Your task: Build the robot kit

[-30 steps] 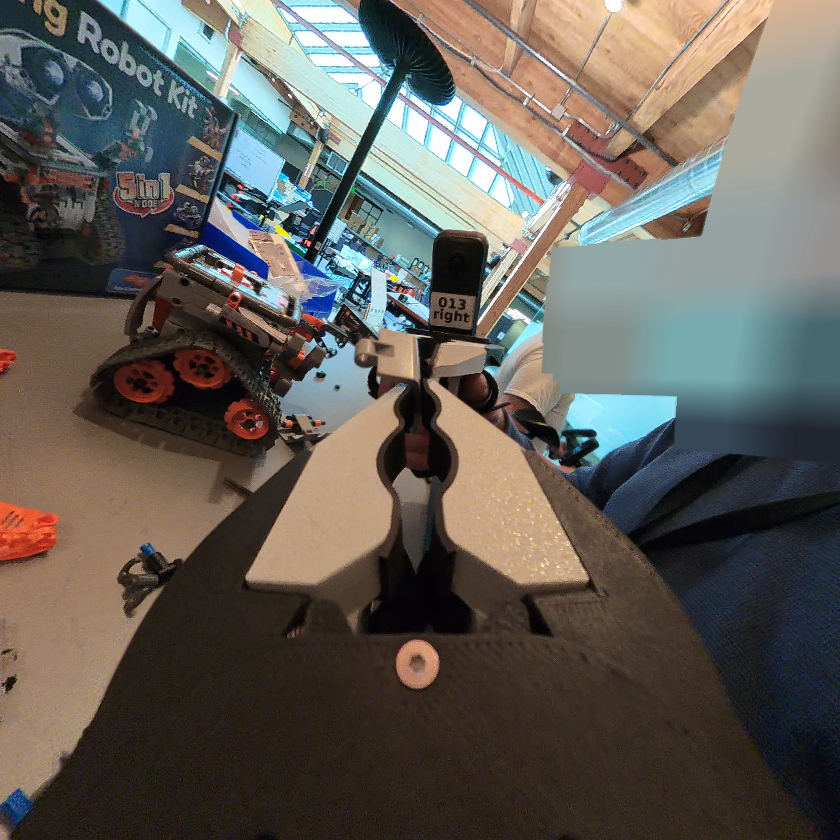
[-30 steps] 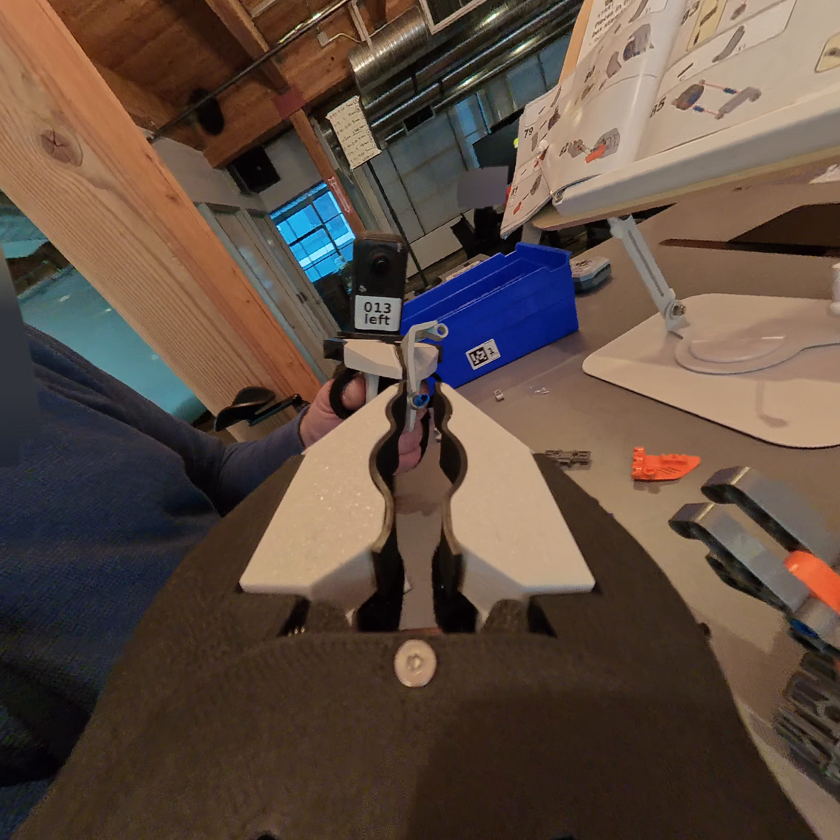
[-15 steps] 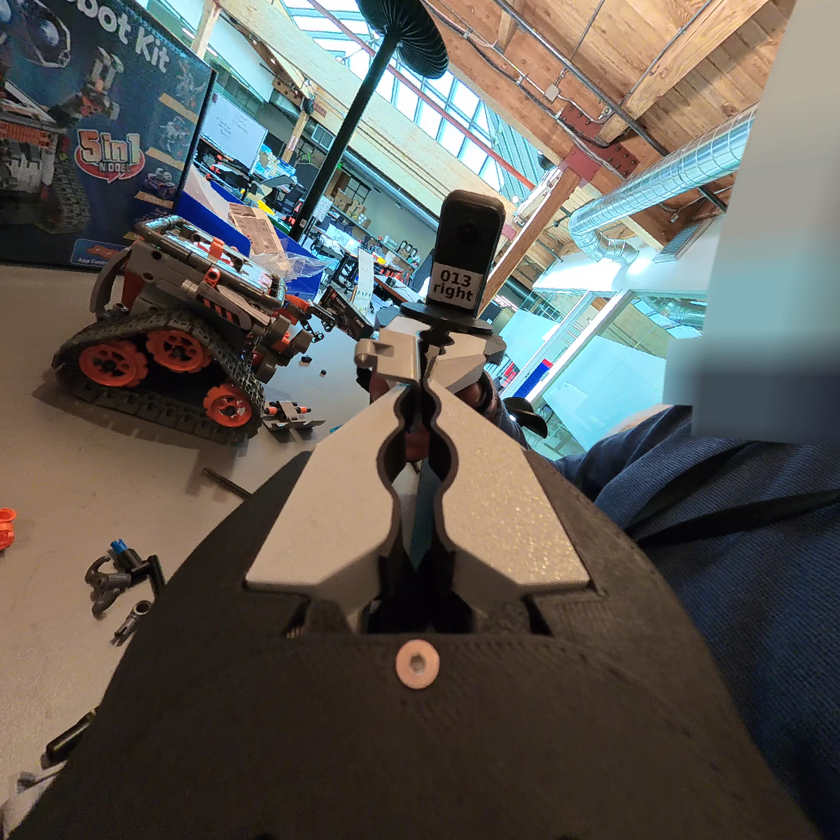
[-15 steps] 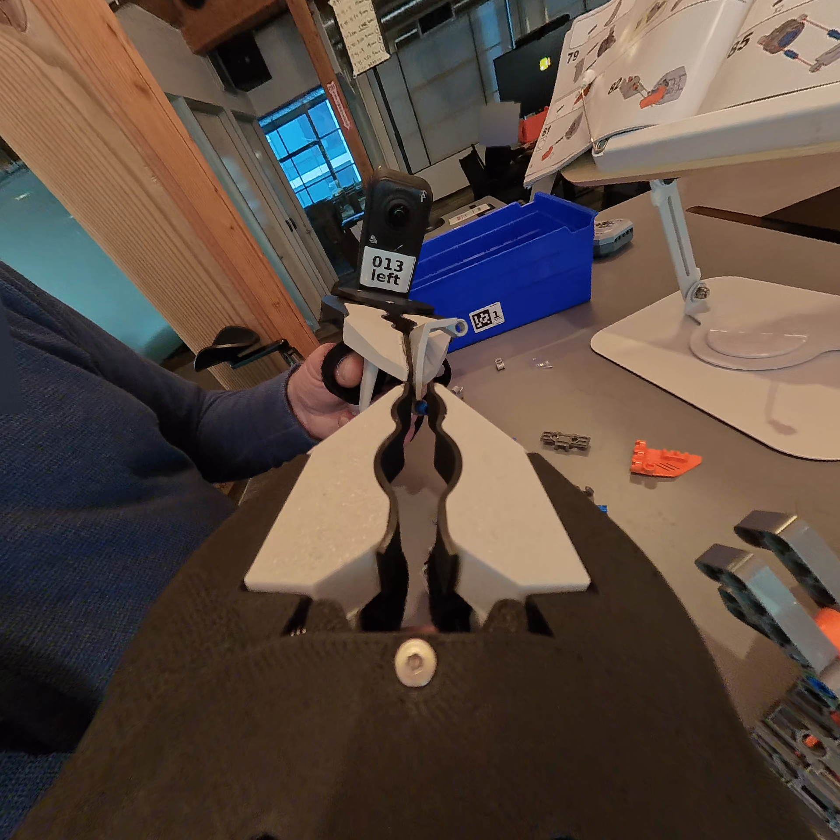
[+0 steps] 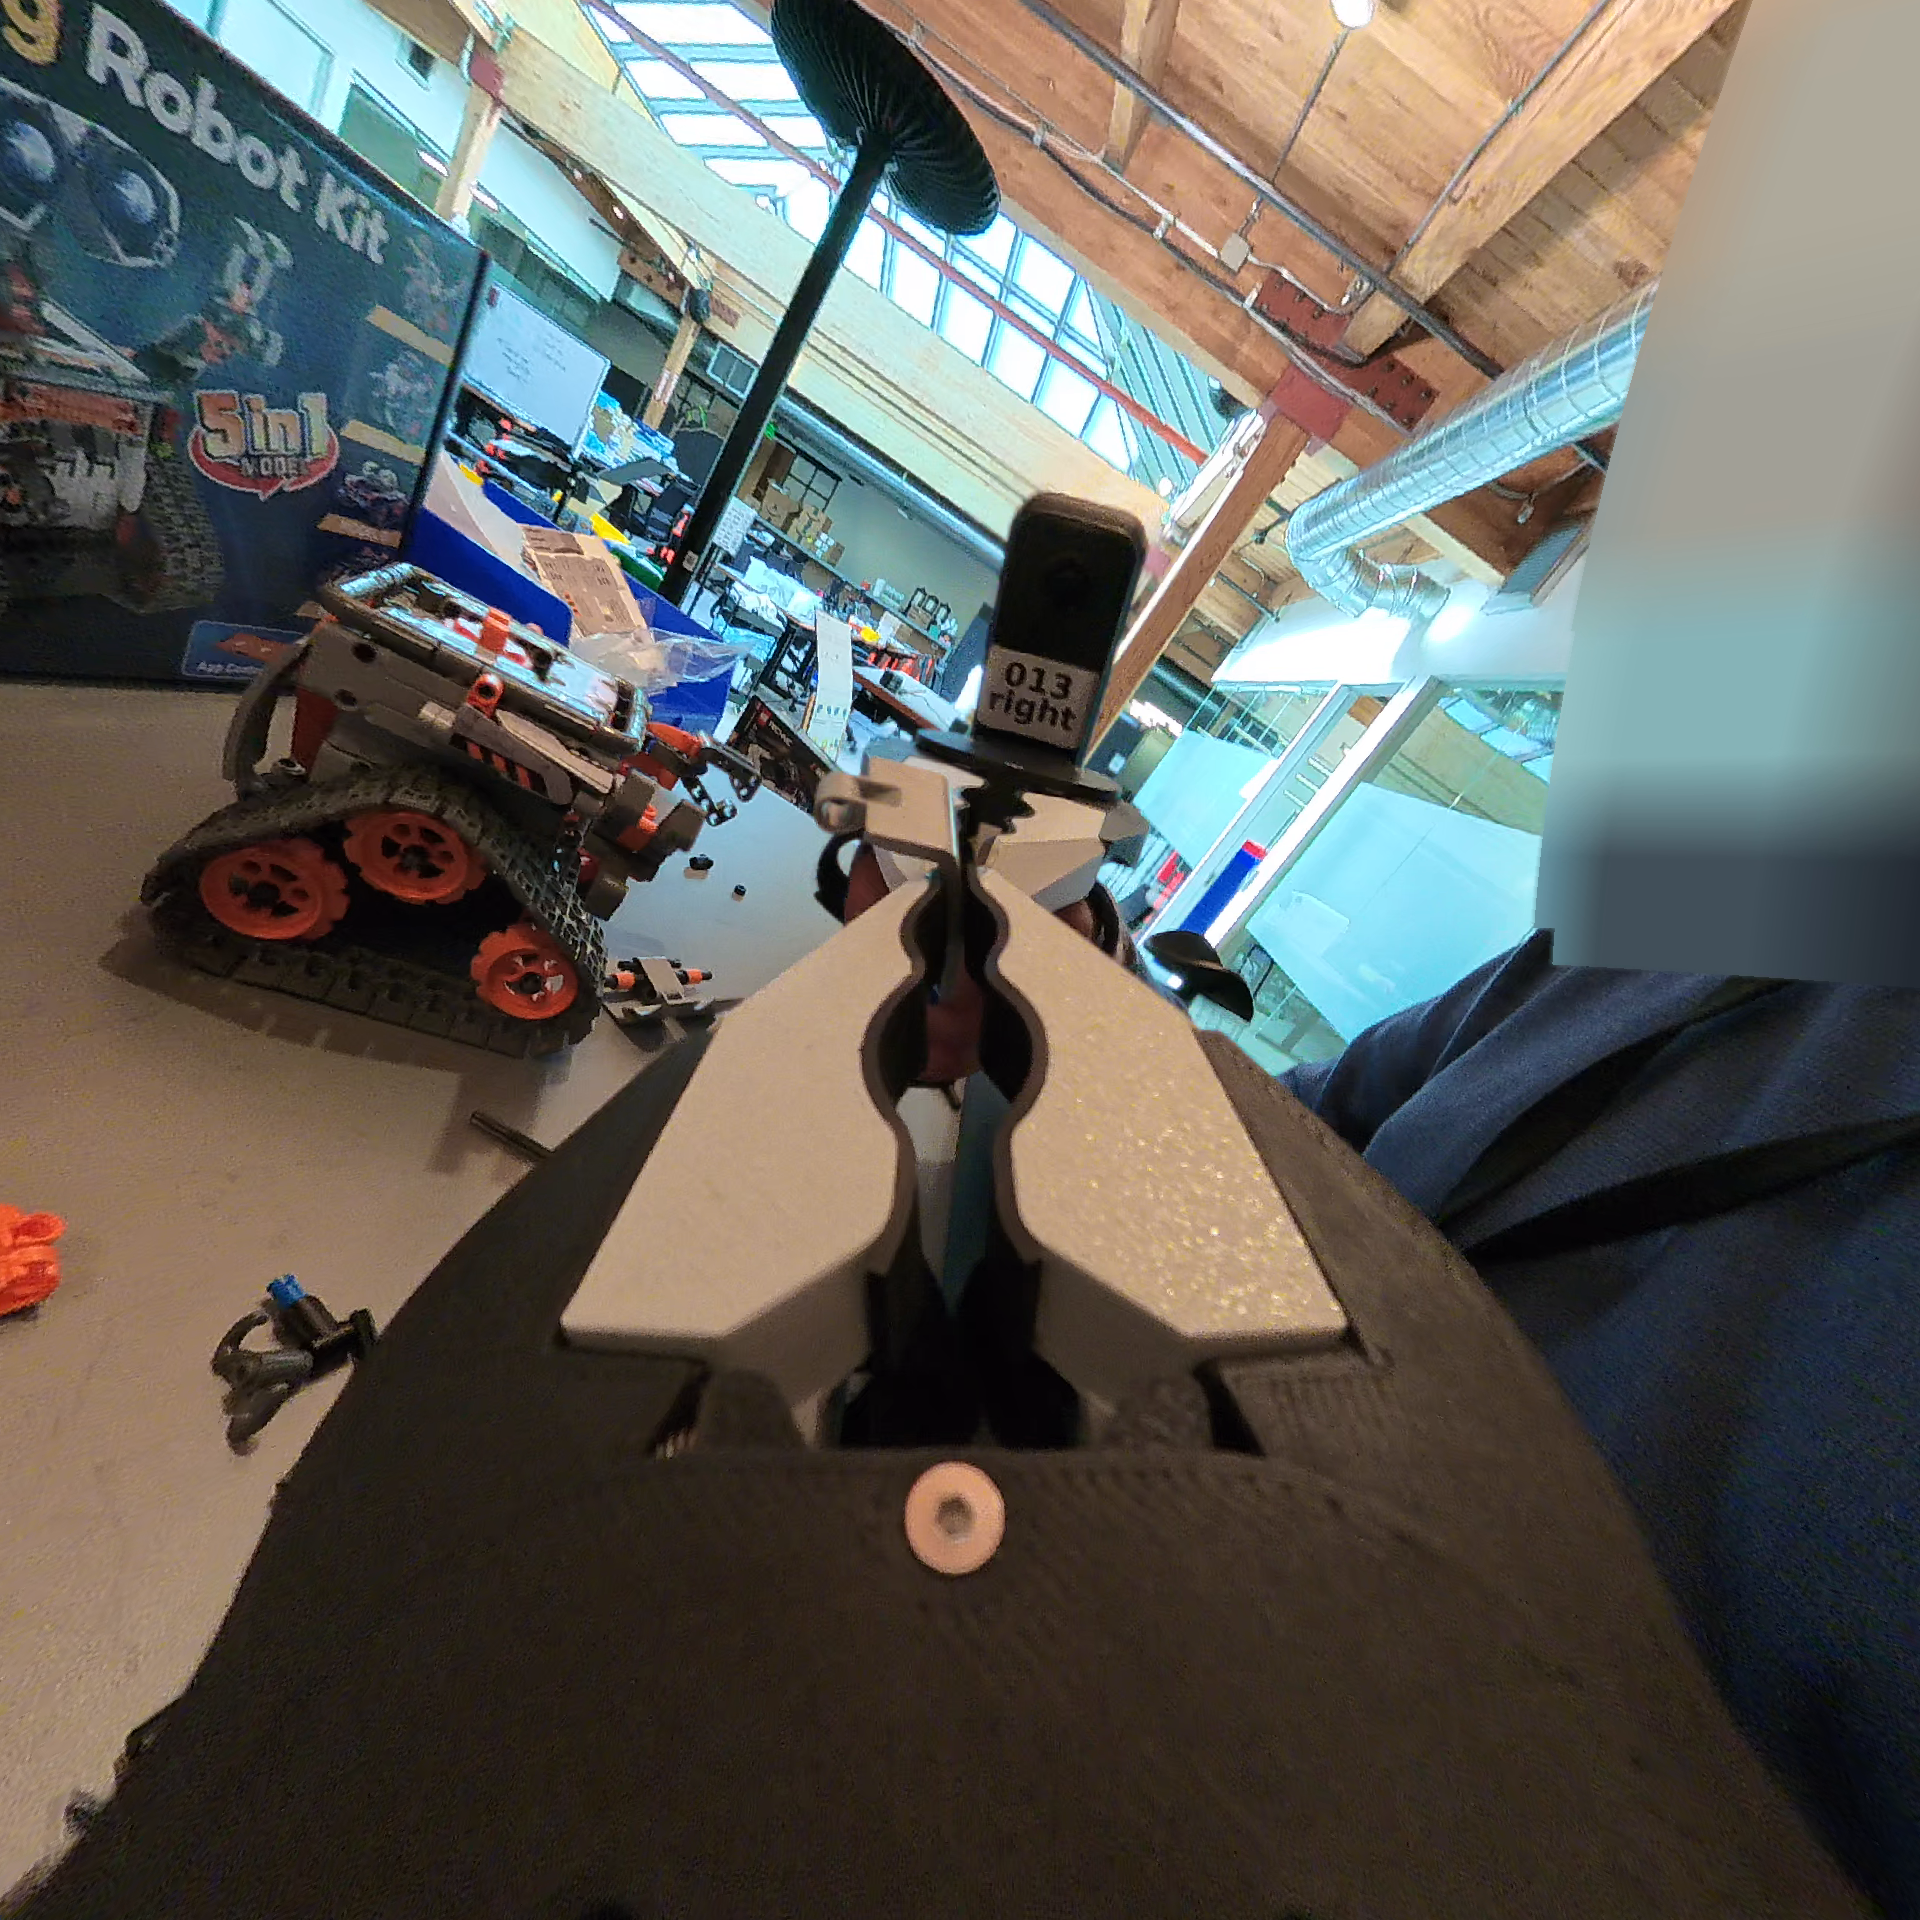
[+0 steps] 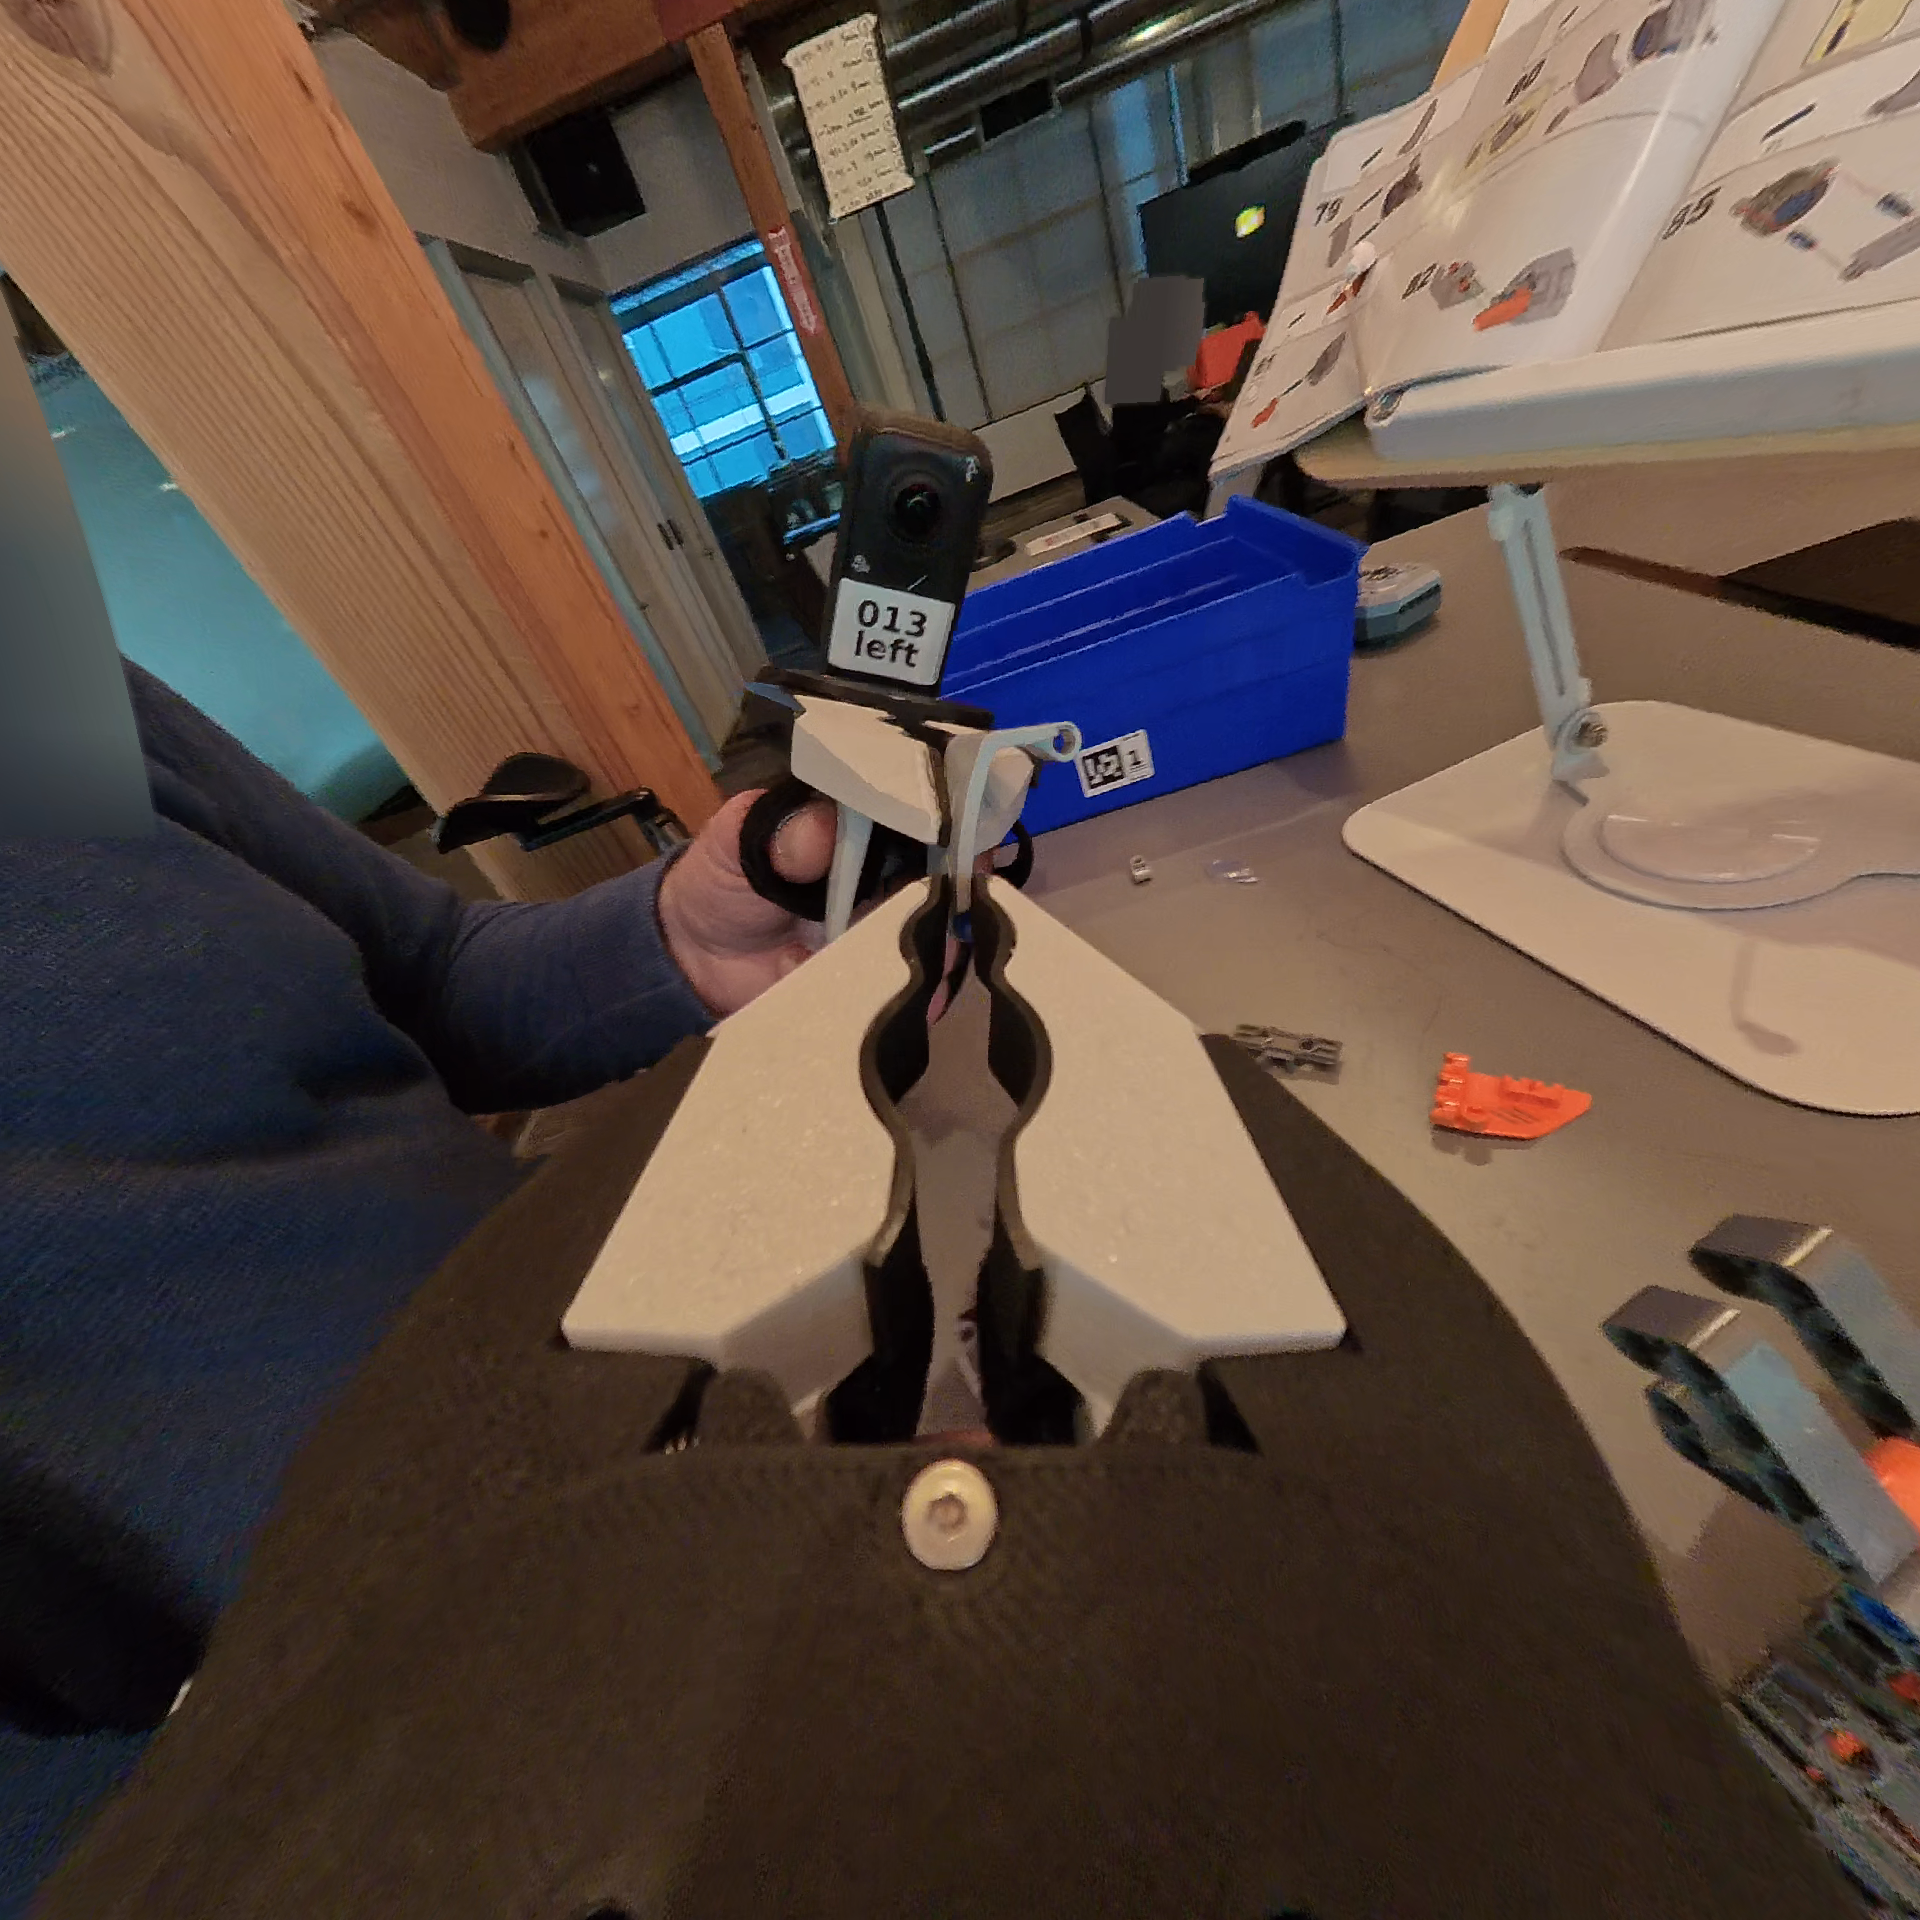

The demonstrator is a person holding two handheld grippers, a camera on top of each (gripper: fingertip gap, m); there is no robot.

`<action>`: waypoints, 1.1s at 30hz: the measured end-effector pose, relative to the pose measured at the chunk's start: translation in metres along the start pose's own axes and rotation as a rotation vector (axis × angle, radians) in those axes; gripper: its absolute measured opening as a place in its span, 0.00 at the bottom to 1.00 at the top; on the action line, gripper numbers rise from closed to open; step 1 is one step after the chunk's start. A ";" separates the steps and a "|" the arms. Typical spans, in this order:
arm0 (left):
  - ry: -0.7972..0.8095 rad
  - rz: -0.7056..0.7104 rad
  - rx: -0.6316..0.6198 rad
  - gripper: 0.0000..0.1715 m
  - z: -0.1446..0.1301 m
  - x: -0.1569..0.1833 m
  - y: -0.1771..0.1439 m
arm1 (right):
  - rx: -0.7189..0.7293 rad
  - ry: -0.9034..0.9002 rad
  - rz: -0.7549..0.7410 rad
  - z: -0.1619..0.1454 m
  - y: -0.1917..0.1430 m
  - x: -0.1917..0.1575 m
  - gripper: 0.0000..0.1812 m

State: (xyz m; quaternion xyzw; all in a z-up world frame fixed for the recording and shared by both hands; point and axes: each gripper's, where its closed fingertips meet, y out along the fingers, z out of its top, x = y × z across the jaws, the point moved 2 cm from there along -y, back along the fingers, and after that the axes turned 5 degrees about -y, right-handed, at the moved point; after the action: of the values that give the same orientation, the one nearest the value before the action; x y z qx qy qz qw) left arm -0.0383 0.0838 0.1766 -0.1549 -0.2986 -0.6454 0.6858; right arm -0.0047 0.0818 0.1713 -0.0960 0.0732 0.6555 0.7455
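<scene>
My two grippers face each other tip to tip above a grey table (image 5: 208,1143). My left gripper (image 5: 961,883) is shut on a light grey angled beam (image 5: 868,798), whose holed end sticks out past the tips. The beam also shows in the right wrist view (image 6: 1023,750), clamped in the left gripper (image 6: 943,831). My right gripper (image 6: 961,896) is shut on a small blue pin (image 6: 961,925), held right against the beam's lower limb. In the left wrist view the right gripper (image 5: 977,831) sits just beyond my left fingertips. A hand (image 6: 727,935) holds the left gripper.
A tracked model with orange wheels (image 5: 416,831) stands at the left before a kit box (image 5: 208,364). Loose dark parts (image 5: 281,1340) and orange parts (image 5: 26,1252) lie near. A blue bin (image 6: 1164,644), a booklet stand (image 6: 1662,883), an orange piece (image 6: 1507,1101) lie right. The orange piece (image 6: 1507,1101) is about 20 centimeters from both grippers' fingertips.
Both grippers stay tip to tip while the hands tilt and shift. The left gripper now sits higher in the right wrist view. Both grips are unchanged.
</scene>
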 end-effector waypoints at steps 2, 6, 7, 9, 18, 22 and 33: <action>-0.019 -0.008 0.029 0.00 0.003 -0.001 -0.001 | 0.006 -0.039 -0.033 0.003 -0.002 0.001 0.04; -0.041 -0.001 0.073 0.00 0.008 -0.005 -0.003 | -0.052 -0.168 -0.135 0.000 -0.003 0.005 0.10; -0.045 0.008 0.090 0.00 0.010 -0.007 -0.004 | -0.070 -0.210 -0.155 -0.001 -0.002 0.004 0.13; -0.052 0.010 0.116 0.00 0.013 -0.008 -0.004 | -0.095 -0.305 -0.221 -0.001 -0.001 0.004 0.14; -0.092 0.009 0.182 0.00 0.018 -0.012 0.000 | -0.213 -0.589 -0.467 -0.007 0.008 0.015 0.09; -0.116 0.004 0.207 0.00 0.020 -0.015 0.000 | -0.207 -0.598 -0.488 -0.005 0.007 0.016 0.06; -0.160 0.000 0.245 0.00 0.023 -0.021 0.002 | -0.205 -0.583 -0.517 -0.007 0.005 0.022 0.14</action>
State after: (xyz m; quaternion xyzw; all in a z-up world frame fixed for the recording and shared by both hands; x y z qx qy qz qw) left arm -0.0413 0.1149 0.1819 -0.1212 -0.4289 -0.5897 0.6735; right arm -0.0069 0.1023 0.1591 0.0050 -0.2336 0.4499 0.8619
